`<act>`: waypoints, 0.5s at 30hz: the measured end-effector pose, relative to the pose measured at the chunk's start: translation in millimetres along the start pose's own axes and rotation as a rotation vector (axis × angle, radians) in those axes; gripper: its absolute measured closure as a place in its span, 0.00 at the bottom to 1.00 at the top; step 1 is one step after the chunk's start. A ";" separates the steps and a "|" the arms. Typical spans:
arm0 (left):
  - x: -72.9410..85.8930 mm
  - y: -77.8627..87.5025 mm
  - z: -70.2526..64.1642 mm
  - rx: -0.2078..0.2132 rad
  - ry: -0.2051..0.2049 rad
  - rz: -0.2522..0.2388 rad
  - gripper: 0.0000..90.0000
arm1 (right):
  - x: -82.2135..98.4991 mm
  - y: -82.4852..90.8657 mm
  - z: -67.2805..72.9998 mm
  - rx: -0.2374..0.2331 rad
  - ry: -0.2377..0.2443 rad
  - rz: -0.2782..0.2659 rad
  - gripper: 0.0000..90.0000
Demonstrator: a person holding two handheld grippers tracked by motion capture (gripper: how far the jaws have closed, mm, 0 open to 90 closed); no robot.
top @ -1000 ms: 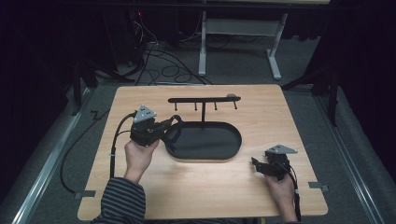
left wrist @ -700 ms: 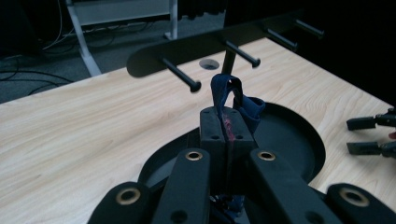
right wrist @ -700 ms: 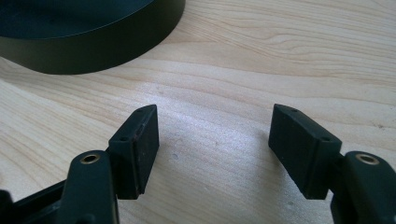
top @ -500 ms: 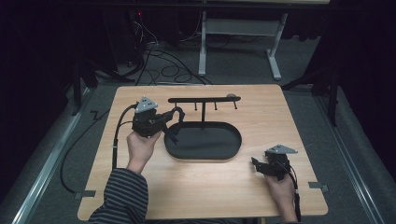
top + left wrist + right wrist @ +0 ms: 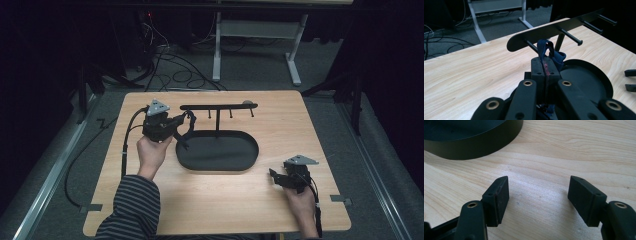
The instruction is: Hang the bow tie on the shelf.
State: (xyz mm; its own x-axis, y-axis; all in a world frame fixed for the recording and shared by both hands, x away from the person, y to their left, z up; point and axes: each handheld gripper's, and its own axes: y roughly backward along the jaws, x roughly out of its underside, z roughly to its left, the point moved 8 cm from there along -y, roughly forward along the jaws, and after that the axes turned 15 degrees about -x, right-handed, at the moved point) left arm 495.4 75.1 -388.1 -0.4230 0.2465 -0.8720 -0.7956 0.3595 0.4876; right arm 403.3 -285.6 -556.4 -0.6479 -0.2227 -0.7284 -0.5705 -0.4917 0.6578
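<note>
The left gripper view shows what the high view blurs: the left gripper [image 5: 546, 68], jaws clamped on a dark blue fabric loop [image 5: 547, 50], holds it against the first peg [image 5: 531, 45] of the black rack [image 5: 218, 106], at ten o'clock from the oval tray [image 5: 218, 161]. The left hand is raised. The right gripper [image 5: 537, 200] rests at four o'clock, jaws apart over bare table [image 5: 220, 200].
</note>
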 end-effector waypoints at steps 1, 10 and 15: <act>0.2 -0.9 0.0 -0.001 0.001 0.002 0.99 | -0.1 -0.1 0.1 0.000 0.000 -0.002 0.39; 3.2 -7.7 2.0 -0.036 -0.013 0.011 0.98 | -0.1 -0.1 0.0 -0.002 0.000 -0.001 0.39; 7.1 -10.8 3.7 -0.033 -0.013 0.032 0.96 | -0.1 -0.1 0.2 -0.001 0.001 -0.001 0.39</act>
State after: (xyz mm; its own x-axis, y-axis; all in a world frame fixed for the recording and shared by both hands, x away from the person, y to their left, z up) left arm 502.6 76.2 -399.4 -0.4433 0.2690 -0.8551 -0.7956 0.3213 0.5135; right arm 403.4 -285.3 -556.4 -0.6468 -0.2228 -0.7294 -0.5706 -0.4932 0.6566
